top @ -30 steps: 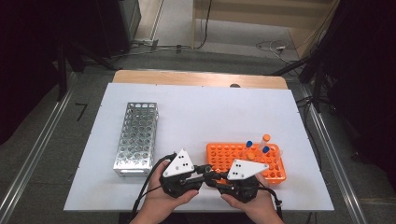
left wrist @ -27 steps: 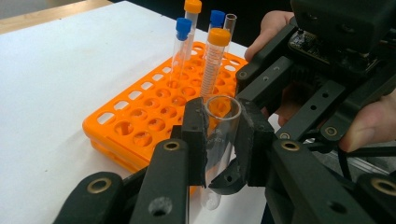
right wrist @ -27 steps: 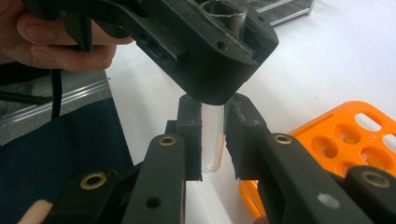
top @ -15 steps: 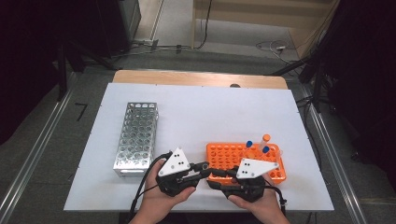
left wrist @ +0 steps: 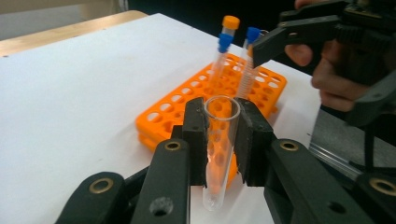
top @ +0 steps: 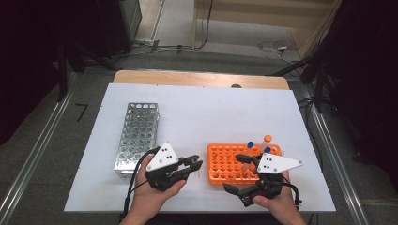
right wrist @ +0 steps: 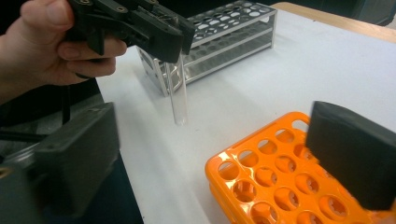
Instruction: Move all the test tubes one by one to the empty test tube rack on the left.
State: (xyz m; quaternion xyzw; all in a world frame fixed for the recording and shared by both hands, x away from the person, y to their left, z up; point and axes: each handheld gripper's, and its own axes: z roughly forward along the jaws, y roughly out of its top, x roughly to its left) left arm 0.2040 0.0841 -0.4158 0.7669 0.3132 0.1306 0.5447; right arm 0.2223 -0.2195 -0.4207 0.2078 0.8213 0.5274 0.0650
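Looking down on a white table (top: 202, 112) from the high view, a person's two hands enter from six o'clock, each holding a black two-jaw gripper. The left gripper (top: 193, 164) sits at about seven o'clock on the table, its jaws closed on a clear, uncapped test tube (left wrist: 218, 149). In the left gripper view the tube stands upright between the two jaw pads, open mouth at the top, rounded bottom hanging free above the table surface. In the right gripper view the same tube (right wrist: 178, 95) hangs from that gripper, just beside the near corner of a metal rack (right wrist: 224, 42).

The right gripper (top: 240, 174) is at about five o'clock, its jaws spread wide apart with nothing between them. It sits at the near edge of an orange rack (top: 230, 164), which lies between the two grippers and slightly toward three o'clock. Three capped tubes stand at that rack's far right corner: two with blue caps (left wrist: 224, 39) and one with an orange cap (left wrist: 230, 22).

The metal rack (top: 136, 136), silver with many holes, lies at nine o'clock, just beyond the left gripper.
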